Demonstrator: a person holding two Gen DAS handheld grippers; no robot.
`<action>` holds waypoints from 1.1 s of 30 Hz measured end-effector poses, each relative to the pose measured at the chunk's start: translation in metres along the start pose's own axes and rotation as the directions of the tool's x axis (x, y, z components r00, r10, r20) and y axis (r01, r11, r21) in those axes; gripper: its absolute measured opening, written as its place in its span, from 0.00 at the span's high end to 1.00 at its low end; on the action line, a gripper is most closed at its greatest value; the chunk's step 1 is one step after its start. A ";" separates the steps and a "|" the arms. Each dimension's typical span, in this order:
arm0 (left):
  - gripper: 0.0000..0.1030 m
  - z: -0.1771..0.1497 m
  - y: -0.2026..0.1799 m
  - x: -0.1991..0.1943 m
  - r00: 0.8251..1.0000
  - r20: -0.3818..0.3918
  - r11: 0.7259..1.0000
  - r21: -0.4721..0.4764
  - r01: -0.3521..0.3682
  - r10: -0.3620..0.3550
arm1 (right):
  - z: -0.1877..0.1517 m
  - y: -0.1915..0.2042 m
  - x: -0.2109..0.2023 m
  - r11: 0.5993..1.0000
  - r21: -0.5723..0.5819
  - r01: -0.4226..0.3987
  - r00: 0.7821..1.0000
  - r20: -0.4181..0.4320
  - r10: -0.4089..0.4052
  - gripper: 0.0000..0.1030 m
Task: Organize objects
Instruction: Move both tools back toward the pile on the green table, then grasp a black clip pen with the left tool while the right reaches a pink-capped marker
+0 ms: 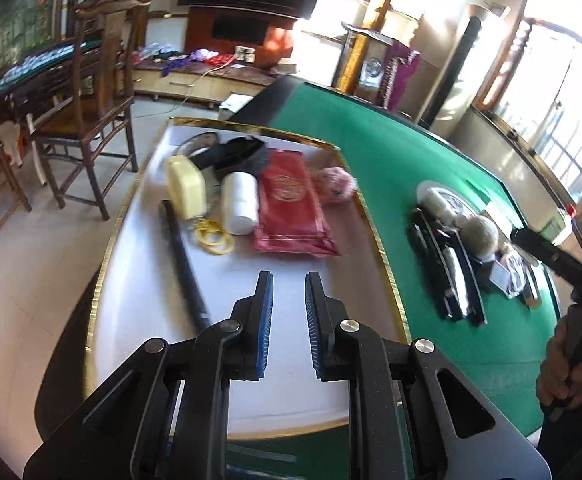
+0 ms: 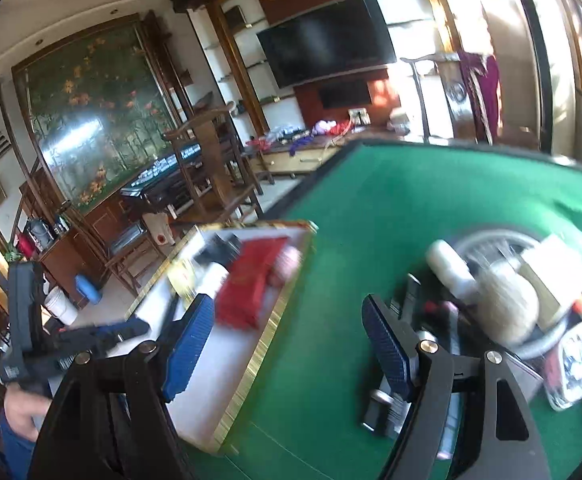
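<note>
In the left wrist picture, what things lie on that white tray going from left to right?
Black rod → cream case → white roll → red packet → pink fluffy thing. The dark items behind them overlap too much to place.

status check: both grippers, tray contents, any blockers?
Left gripper open, empty, above white tray. Right gripper open, empty, over green table. Red packet and white roll in tray. No visible blockers.

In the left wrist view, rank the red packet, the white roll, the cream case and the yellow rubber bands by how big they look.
1. red packet
2. white roll and cream case: too alike to rank
3. yellow rubber bands
</note>
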State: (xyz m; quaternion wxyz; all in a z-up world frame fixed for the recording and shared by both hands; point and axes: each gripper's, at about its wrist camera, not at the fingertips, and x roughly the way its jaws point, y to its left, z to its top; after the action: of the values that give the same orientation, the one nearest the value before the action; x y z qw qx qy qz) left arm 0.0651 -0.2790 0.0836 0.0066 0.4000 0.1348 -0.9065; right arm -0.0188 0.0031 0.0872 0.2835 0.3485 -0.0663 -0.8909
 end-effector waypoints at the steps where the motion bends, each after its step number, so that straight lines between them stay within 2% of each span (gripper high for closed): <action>1: 0.86 -0.001 -0.011 0.001 1.000 -0.005 1.000 0.017 0.006 -0.006 | -0.007 -0.015 -0.011 0.999 0.007 0.040 0.999 -0.009 -0.040 0.26; 3: 0.86 -0.004 -0.033 0.004 1.000 -0.015 0.999 0.050 0.021 -0.020 | -0.021 -0.036 -0.029 0.996 0.015 0.093 0.996 -0.007 -0.093 0.26; 6: 0.86 -0.007 -0.068 0.014 0.998 -0.043 0.994 0.099 0.049 -0.045 | -0.043 -0.065 -0.050 0.993 0.034 0.110 0.994 0.001 -0.110 0.26; 8: 0.86 -0.011 -0.095 0.028 0.994 -0.091 0.988 0.133 0.076 -0.064 | -0.050 -0.084 -0.052 0.991 0.052 0.120 0.993 0.010 -0.121 0.30; 10: 0.86 -0.016 -0.119 0.043 0.988 -0.134 0.984 0.145 0.101 -0.082 | -0.053 -0.100 -0.049 0.984 0.105 0.144 0.990 -0.024 -0.142 0.34; 12: 0.86 -0.017 -0.138 0.058 0.978 -0.174 0.979 0.148 0.137 -0.111 | -0.053 -0.114 -0.050 0.974 0.185 0.127 0.992 -0.047 -0.121 0.45; 13: 0.86 -0.017 -0.147 0.066 0.974 -0.182 0.978 0.134 0.161 -0.135 | -0.053 -0.115 -0.053 0.971 0.200 0.129 0.992 -0.045 -0.122 0.49; 14: 0.86 -0.015 -0.152 0.075 0.971 -0.196 0.979 0.116 0.165 -0.140 | -0.054 -0.116 -0.056 0.967 0.210 0.146 0.989 -0.044 -0.140 0.57; 16: 0.86 -0.006 -0.163 0.095 0.963 -0.226 0.982 0.084 0.168 -0.145 | -0.055 -0.116 -0.061 0.962 0.228 0.150 0.989 -0.033 -0.146 0.59; 17: 0.86 -0.002 -0.166 0.102 0.963 -0.229 0.984 0.075 0.163 -0.143 | -0.054 -0.116 -0.063 0.961 0.239 0.138 0.990 -0.030 -0.135 0.60; 24: 0.86 0.032 -0.181 0.156 0.965 -0.261 0.996 0.082 0.022 0.000 | -0.055 -0.124 -0.070 0.951 0.290 0.108 0.994 -0.022 -0.107 0.60; 27: 0.86 0.034 -0.179 0.171 0.958 -0.286 0.998 0.065 0.017 0.002 | -0.056 -0.124 -0.068 0.949 0.300 0.095 0.995 -0.032 -0.090 0.60; 32: 0.83 0.030 -0.183 0.189 0.949 -0.314 0.996 0.090 0.006 0.023 | -0.057 -0.123 -0.068 0.949 0.302 0.088 0.996 -0.039 -0.080 0.60; 33: 0.84 0.029 -0.185 0.189 0.955 -0.291 0.993 0.120 -0.015 0.050 | -0.057 -0.122 -0.067 0.951 0.298 0.083 0.996 -0.039 -0.075 0.60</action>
State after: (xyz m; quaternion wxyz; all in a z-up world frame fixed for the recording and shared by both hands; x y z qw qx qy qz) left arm -0.1065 -0.0896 0.0093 -0.0219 0.5321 0.0748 -0.8431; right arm 0.0031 0.1462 0.0450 0.1924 0.4020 -0.1826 -0.8764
